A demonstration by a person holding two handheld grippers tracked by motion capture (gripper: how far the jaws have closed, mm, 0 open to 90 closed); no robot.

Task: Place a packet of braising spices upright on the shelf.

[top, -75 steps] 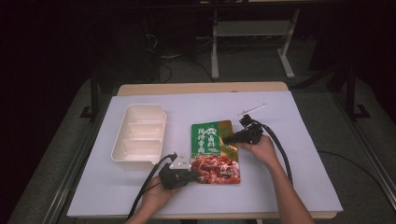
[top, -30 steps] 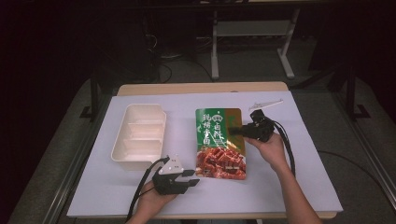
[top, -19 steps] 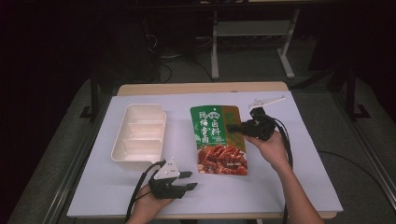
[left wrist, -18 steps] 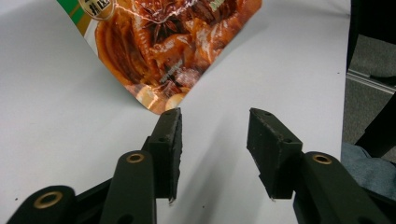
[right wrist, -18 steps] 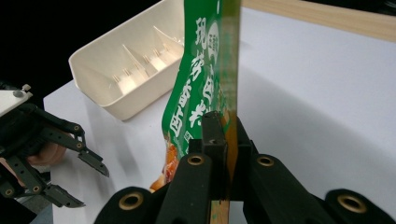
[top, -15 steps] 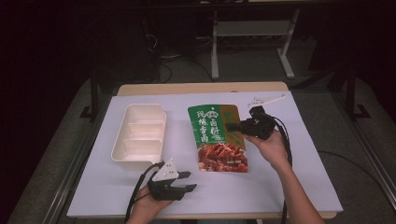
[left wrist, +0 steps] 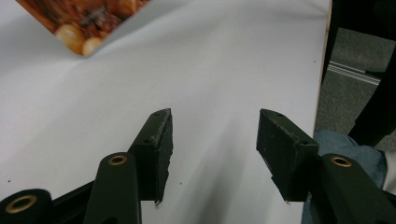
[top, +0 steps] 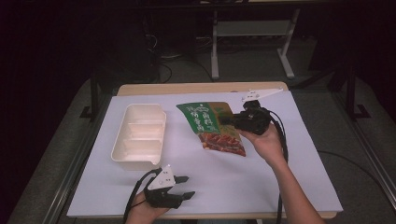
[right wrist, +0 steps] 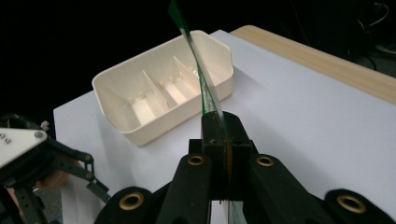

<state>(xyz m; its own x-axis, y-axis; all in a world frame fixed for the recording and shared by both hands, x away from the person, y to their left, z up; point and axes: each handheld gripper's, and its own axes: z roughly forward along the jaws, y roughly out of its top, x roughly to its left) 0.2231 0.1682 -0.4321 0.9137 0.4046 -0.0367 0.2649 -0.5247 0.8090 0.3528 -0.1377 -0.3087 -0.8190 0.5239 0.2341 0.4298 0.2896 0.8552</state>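
Lifting the food pouch [top: 212, 127] off the table [top: 289, 186] near its far edge, right gripper [top: 233, 119] clamped on the pouch's edge; left gripper [top: 187, 186] at the near edge, jaws just widened, nothing between. Pouch raised, not yet at the divided tray [top: 140, 135]. Pouch's small print unreadable.

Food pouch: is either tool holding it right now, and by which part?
The right tool is shut on the food pouch, gripping its right edge near the green top. The left tool is open, holding nothing.

One food pouch [top: 212, 127], one divided tray [top: 139, 136], two grippers.
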